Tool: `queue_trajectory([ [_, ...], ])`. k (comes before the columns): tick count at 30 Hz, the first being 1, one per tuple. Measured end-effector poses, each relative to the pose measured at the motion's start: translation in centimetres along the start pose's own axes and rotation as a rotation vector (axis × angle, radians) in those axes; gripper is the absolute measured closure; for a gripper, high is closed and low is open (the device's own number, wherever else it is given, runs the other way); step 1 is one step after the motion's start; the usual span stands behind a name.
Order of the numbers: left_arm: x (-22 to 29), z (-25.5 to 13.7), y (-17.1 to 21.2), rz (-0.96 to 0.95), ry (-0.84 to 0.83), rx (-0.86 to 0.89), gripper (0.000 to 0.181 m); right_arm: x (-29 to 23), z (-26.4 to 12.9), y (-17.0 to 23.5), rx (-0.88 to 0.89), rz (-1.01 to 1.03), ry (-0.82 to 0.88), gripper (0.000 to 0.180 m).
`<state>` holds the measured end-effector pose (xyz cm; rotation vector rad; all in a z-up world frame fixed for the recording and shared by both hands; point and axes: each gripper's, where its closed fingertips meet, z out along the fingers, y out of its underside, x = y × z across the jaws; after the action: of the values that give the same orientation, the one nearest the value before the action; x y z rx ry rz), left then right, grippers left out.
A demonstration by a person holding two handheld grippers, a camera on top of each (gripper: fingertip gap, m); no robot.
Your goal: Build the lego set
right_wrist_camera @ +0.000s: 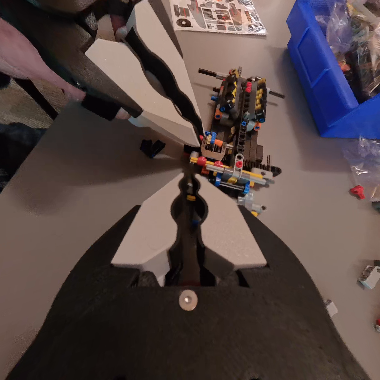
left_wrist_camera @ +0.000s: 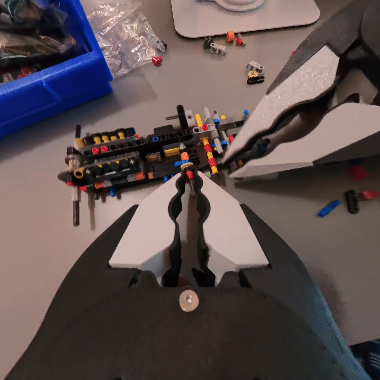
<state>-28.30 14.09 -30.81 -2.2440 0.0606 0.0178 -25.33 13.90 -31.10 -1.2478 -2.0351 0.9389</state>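
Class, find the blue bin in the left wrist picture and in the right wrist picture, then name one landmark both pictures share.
Left wrist view: the blue bin fills the upper left corner, left of the clear plastic bag.
Right wrist view: the blue bin sits at the upper right edge.
Shared landmark: the lego build on the grey table, mid-picture in both.

Grey tabletop [left_wrist_camera: 37,257] underneath everything. Blue plastic bin [left_wrist_camera: 51,90] at one edge, stuffed with crumpled bags. Clear plastic bag [left_wrist_camera: 127,35] lying just beside the bin. Pale grey rounded base plate [left_wrist_camera: 246,22] farther back. Printed sheet [right_wrist_camera: 218,16] flat near the table's far edge.
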Motion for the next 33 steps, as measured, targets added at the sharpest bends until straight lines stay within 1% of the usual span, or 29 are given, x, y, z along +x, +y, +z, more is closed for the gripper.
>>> queue_trajectory([
  [1,-0.08,0.12,0.18,-0.004,-0.001,-0.005,0.175,-0.03,-0.01,-0.04,0.001,0.009,-0.005,0.163],
  [2,-0.05,0.22,0.30,-0.001,-0.002,-0.008,0.175,-0.11,0.05,-0.10,0.001,0.007,-0.006,0.160],
  [6,0.43,0.21,-0.02,-0.037,0.018,0.002,0.175,0.03,0.34,-0.15,-0.009,0.016,0.015,0.174],
  [9,0.45,0.28,0.09,-0.070,0.012,0.009,0.175,0.13,0.44,-0.13,-0.016,0.028,0.030,0.177],
  [12,0.38,0.24,-0.10,-0.122,0.006,0.023,0.175,0.26,0.42,-0.23,-0.013,0.051,0.054,0.176],
  [16,0.43,0.27,-0.31,-0.142,-0.012,0.035,0.175,0.20,0.33,-0.14,-0.021,0.057,0.099,0.170],
  [18,0.47,0.23,-0.33,-0.150,-0.024,0.038,0.175,0.07,0.43,-0.09,-0.033,0.056,0.127,0.171],
  [20,0.44,0.15,-0.44,-0.158,-0.038,0.047,0.175,-0.26,0.58,0.05,-0.057,0.049,0.142,0.164],
  [23,0.59,0.11,-0.42,-0.163,-0.036,0.048,0.175,-0.27,0.55,0.05,-0.073,0.008,0.188,0.170],
  [27,0.73,0.07,-0.26,-0.155,-0.042,0.041,0.175,-0.03,0.59,0.03,-0.077,0.042,0.204,0.177],
  [33,0.71,-0.10,-0.04,-0.149,-0.048,0.036,0.176,-0.12,0.74,-0.07,-0.056,0.092,0.189,0.178],
])
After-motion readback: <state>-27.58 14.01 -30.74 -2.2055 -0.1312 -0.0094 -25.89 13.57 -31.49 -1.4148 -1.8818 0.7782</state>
